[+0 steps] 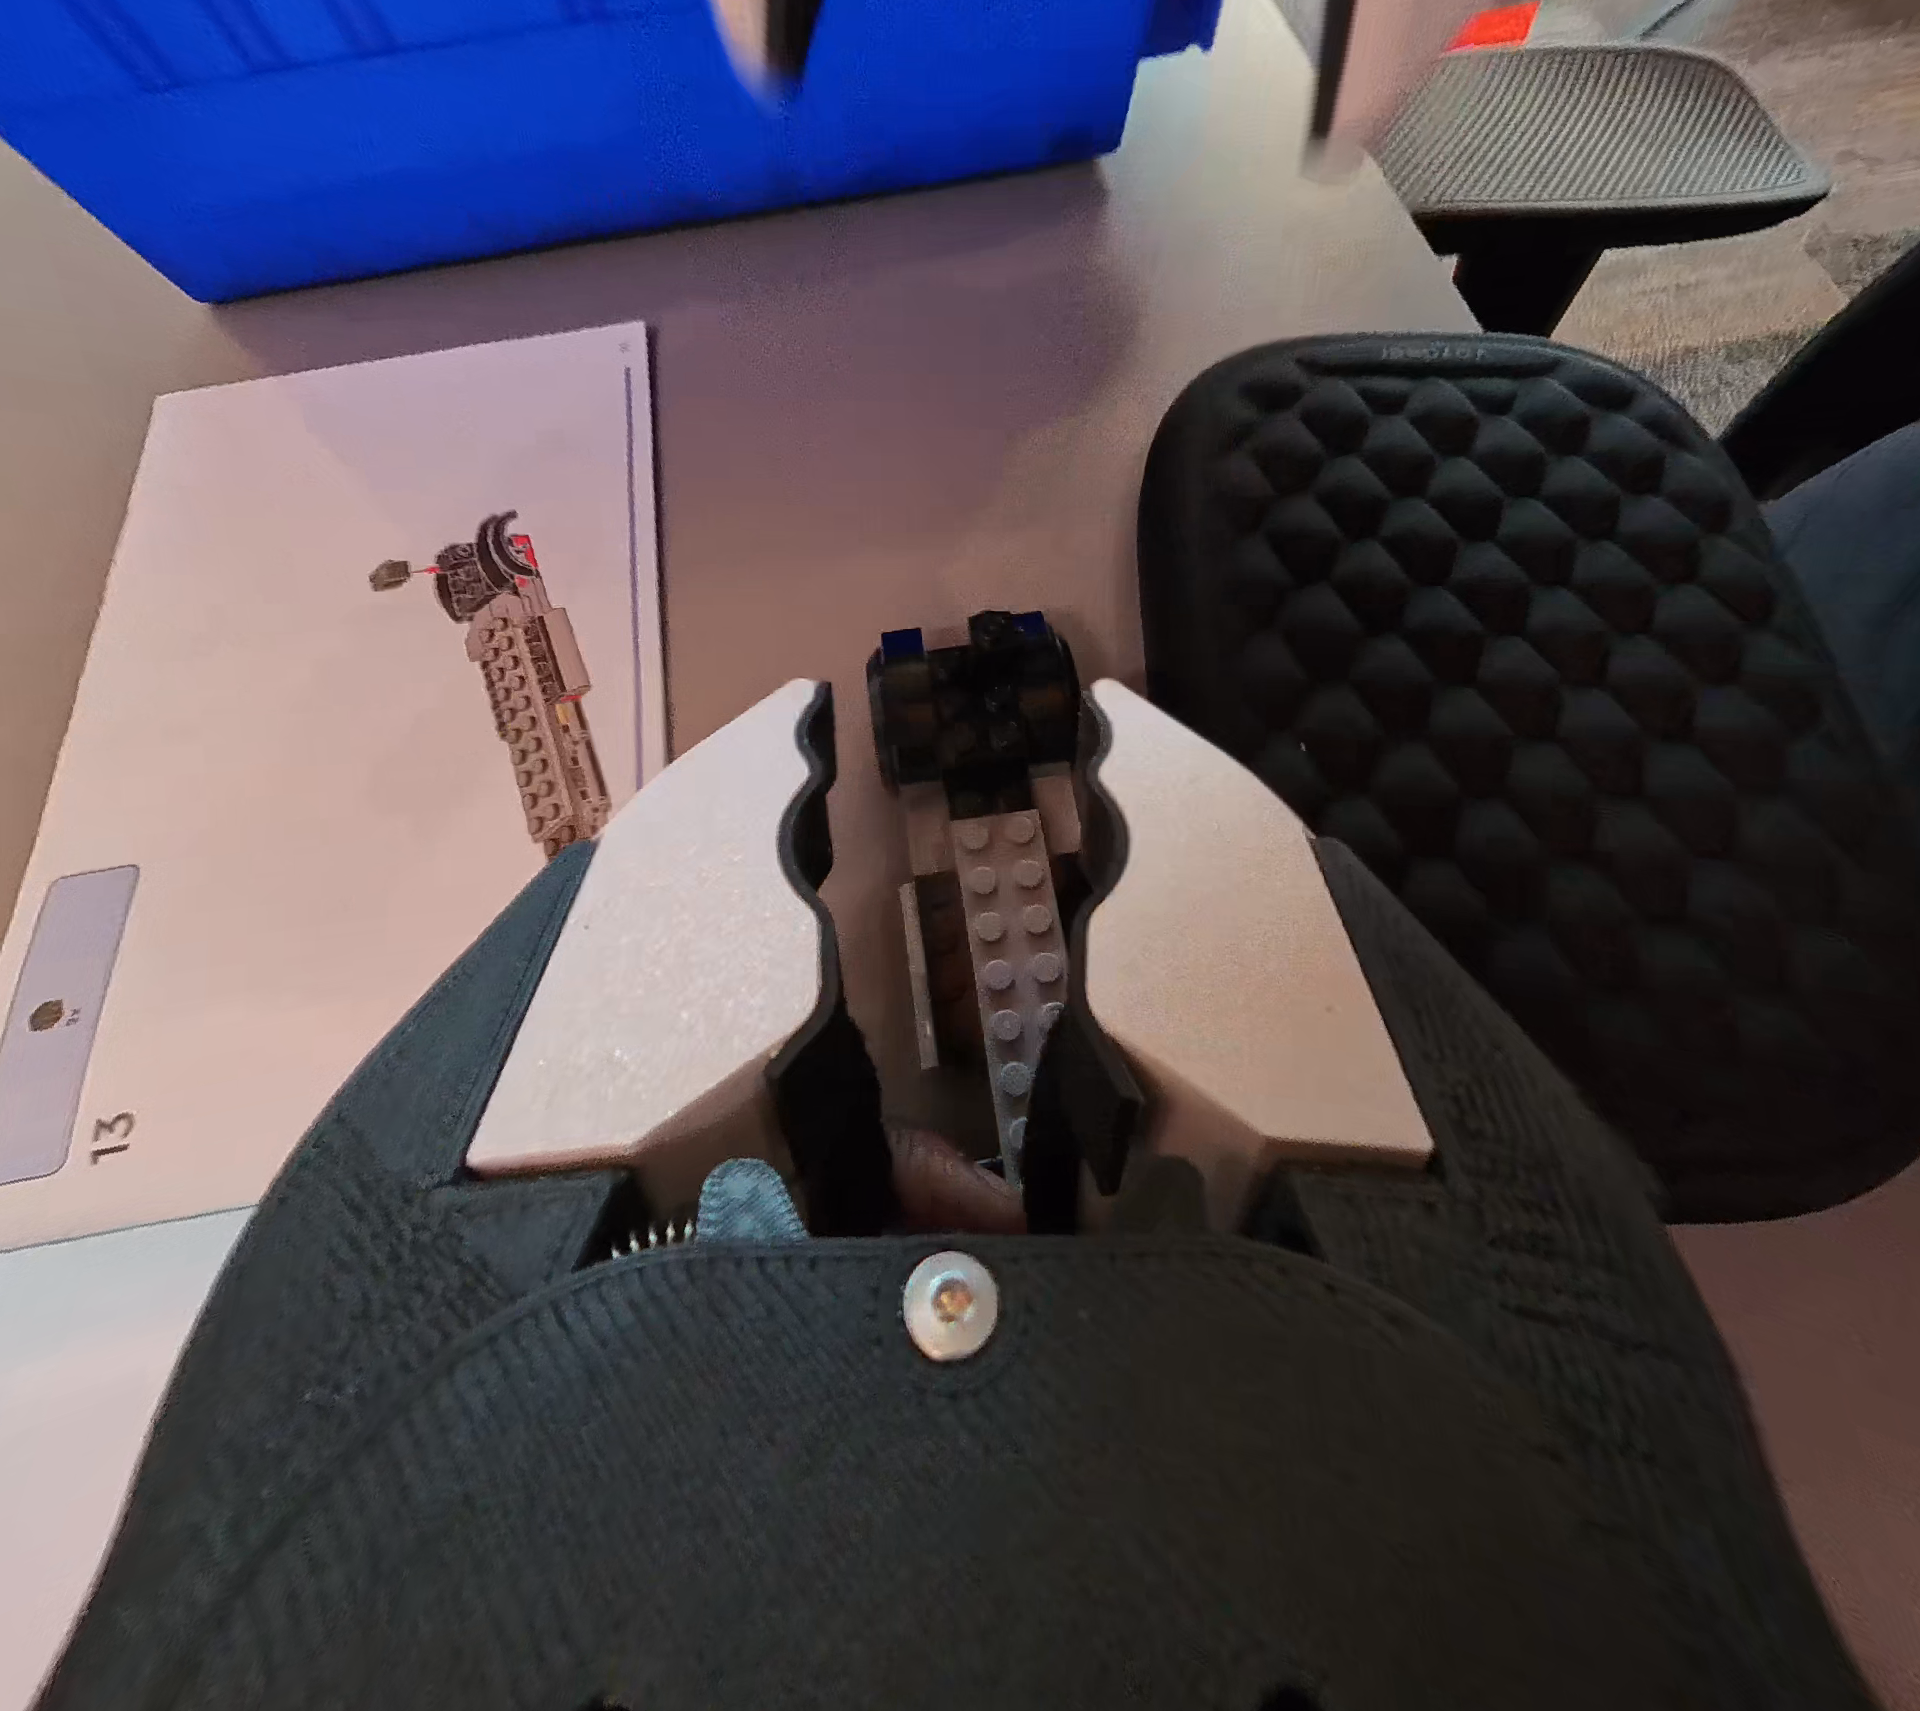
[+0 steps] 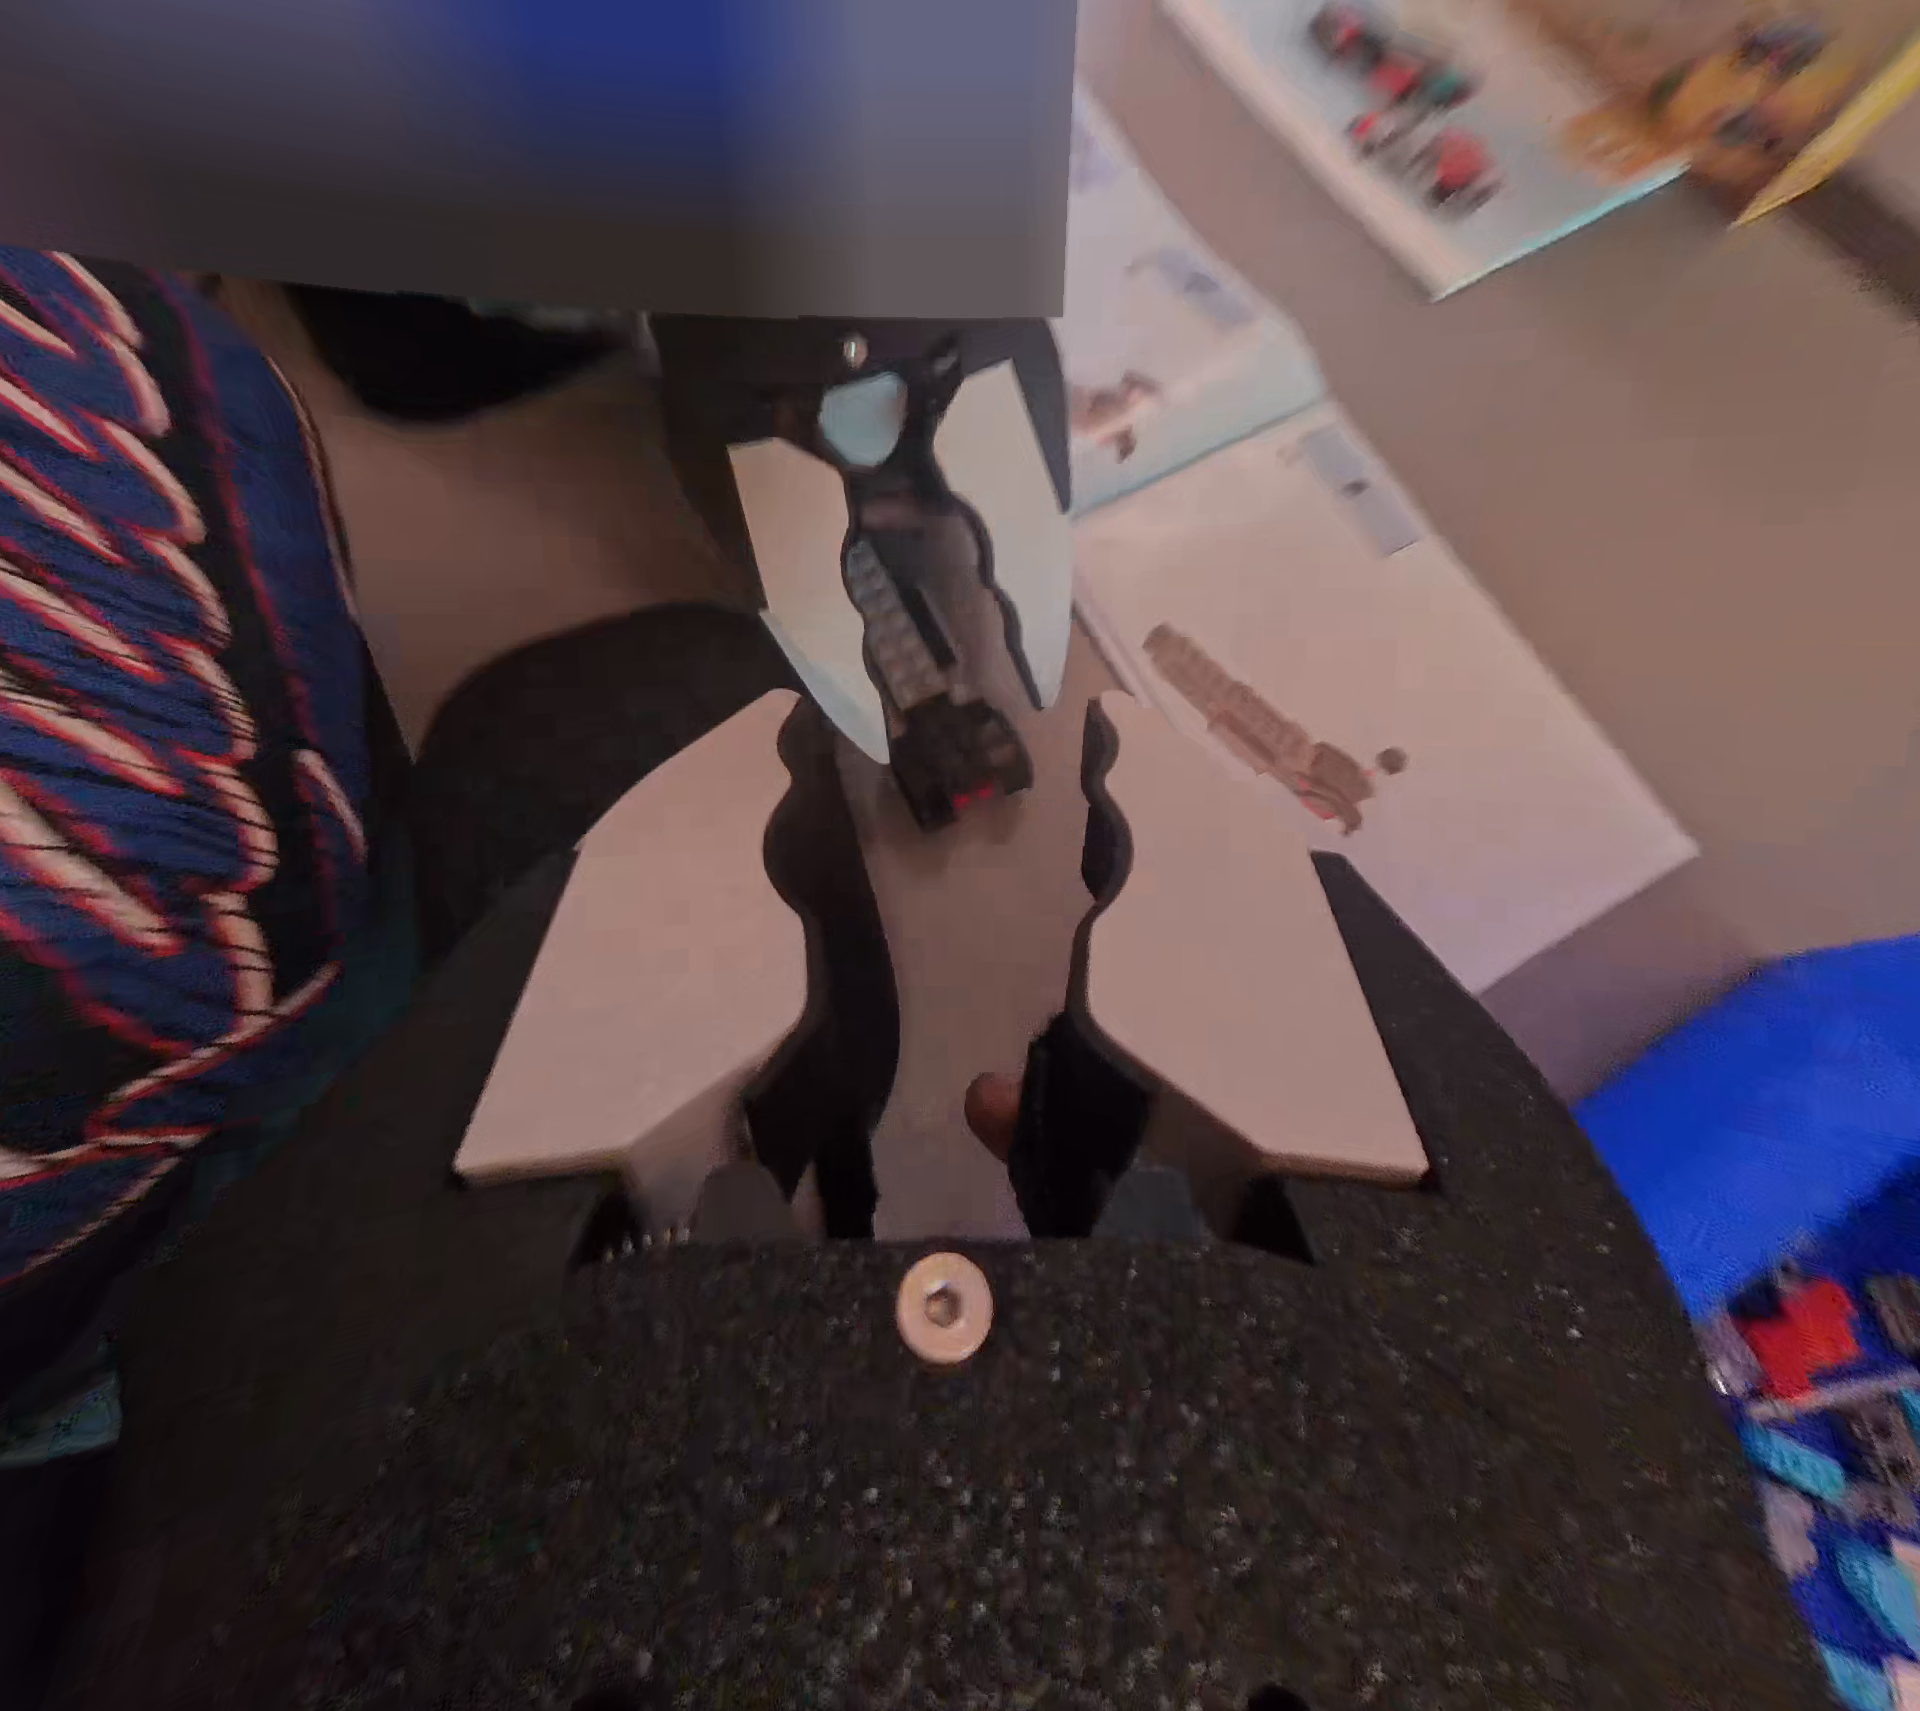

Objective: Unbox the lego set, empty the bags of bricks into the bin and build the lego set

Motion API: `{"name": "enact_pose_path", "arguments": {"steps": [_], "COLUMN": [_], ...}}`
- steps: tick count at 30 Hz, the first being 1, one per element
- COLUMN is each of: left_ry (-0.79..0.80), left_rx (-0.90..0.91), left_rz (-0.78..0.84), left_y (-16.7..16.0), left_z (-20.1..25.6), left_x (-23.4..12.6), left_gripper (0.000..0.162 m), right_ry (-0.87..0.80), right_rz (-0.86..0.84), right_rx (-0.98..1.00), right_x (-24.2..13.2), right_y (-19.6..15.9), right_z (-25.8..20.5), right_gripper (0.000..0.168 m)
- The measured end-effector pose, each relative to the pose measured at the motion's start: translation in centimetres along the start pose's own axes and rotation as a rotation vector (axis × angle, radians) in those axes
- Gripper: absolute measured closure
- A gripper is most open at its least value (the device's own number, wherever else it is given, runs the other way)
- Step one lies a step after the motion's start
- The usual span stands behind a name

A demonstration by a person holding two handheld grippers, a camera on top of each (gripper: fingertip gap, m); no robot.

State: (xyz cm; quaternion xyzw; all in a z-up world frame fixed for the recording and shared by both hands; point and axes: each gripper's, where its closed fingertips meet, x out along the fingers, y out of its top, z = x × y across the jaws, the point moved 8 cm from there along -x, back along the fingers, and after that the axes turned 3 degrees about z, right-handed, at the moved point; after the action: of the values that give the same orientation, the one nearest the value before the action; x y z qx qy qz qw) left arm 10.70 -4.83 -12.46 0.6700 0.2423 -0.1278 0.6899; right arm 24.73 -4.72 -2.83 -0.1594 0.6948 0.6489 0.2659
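Left gripper (image 1: 961, 726): fingers clamped on partial lego build (image 1: 987, 830), long axis 6–12 o'clock, black end at 12. Right gripper (image 2: 940, 726): fingers apart, empty, facing black end, nearer for next brick. Blue bin (image 1: 468, 103) at 11 o'clock on counter (image 1: 935, 373).

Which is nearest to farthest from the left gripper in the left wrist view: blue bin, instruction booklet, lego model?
1. lego model: held between the fingers of the left gripper, gripper shut on it.
2. instruction booklet: flat on the table, to the left, just beyond the fingertips.
3. blue bin: farther back on the table, upper left.
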Motion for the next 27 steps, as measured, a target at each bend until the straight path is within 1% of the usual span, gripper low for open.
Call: {"name": "enact_pose_path", "arguments": {"steps": [2, 4, 6, 8, 9, 10, 11, 12, 13, 15, 17, 18, 19, 20, 22, 24, 25, 26, 27], "left_ry": [0.019, 0.052, 0.083, 0.095, 0.107, 0.122, 0.141, 0.159, 0.172, 0.205, 0.237, 0.256, 0.274, 0.277, 0.279, 0.333, 0.391, 0.461, 0.493], "left_rx": [-0.023, -0.041, -0.057, -0.080, -0.092, -0.103, -0.110, -0.110, -0.103, -0.097, -0.108, -0.114, -0.122, -0.128, -0.130, -0.127, -0.138, -0.167, -0.196], "left_rz": [0.046, 0.111, 0.175, 0.235, 0.262, 0.284, 0.298, 0.304, 0.307, 0.311, 0.326, 0.345, 0.367, 0.382, 0.378, 0.350, 0.344, 0.343, 0.335], "left_y": [0.3, 0.7, 1.0, 1.2, 1.2, 1.2, 1.2, 1.1, 1.1, 1.1, 1.1, 1.1, 1.2, 1.3, 1.6, 2.0, 2.3, 2.6, 2.9], "left_z": [-0.4, -0.8, -1.1, -1.4, -1.7, -1.9, -2.1, -2.3, -2.4, -2.5, -2.6, -2.6, -2.7, -2.7, -2.5, -2.6, -2.9, -3.2, -3.3], "left_x": [-0.5, -1.2, -1.9, -2.6, -3.0, -3.3, -3.7, -4.1, -4.5, -5.2, -5.9, -6.2, -6.5, -6.8, -7.1, -7.3, -7.4, -7.6, -7.7], "left_gripper": [0.118, 0.118, 0.121, 0.129, 0.134, 0.139, 0.144, 0.154, 0.161, 0.162, 0.162, 0.162, 0.160, 0.152, 0.128, 0.102, 0.078, 0.041, 0.020], "right_ry": [-0.063, -0.164, -0.294, -0.450, -0.522, -0.586, -0.635, -0.661, -0.663, -0.688, -0.704, -0.705, -0.709, -0.709, -0.674, -0.631, -0.606, -0.568, -0.508], "right_rz": [0.119, 0.204, 0.228, 0.202, 0.189, 0.178, 0.162, 0.144, 0.126, 0.100, 0.080, 0.072, 0.063, 0.051, 0.016, -0.022, -0.024, 0.003, 0.061], "right_rx": [0.039, 0.082, 0.124, 0.163, 0.165, 0.155, 0.131, 0.094, 0.061, 0.062, 0.079, 0.083, 0.097, 0.119, 0.178, 0.253, 0.286, 0.312, 0.329], "right_x": [-3.2, -6.4, -9.3, -11.7, -12.6, -13.5, -14.2, -14.9, -15.4, -16.3, -16.9, -17.0, -17.1, -17.2, -17.1, -17.0, -16.9, -16.7, -16.2], "right_y": [0.4, -0.1, -1.4, -3.1, -3.8, -4.5, -5.1, -5.6, -6.0, -6.7, -7.3, -7.6, -7.9, -8.3, -9.3, -10.3, -10.8, -11.0, -11.0], "right_z": [-0.1, 0.3, 1.1, 2.1, 2.6, 3.0, 3.3, 3.6, 3.8, 4.8, 5.8, 6.2, 6.6, 7.0, 7.5, 7.9, 8.0, 8.1, 8.1], "right_gripper": [0.118, 0.114, 0.108, 0.107, 0.109, 0.116, 0.129, 0.154, 0.165, 0.167, 0.165, 0.160, 0.152, 0.146, 0.131, 0.114, 0.108, 0.099, 0.093]}}
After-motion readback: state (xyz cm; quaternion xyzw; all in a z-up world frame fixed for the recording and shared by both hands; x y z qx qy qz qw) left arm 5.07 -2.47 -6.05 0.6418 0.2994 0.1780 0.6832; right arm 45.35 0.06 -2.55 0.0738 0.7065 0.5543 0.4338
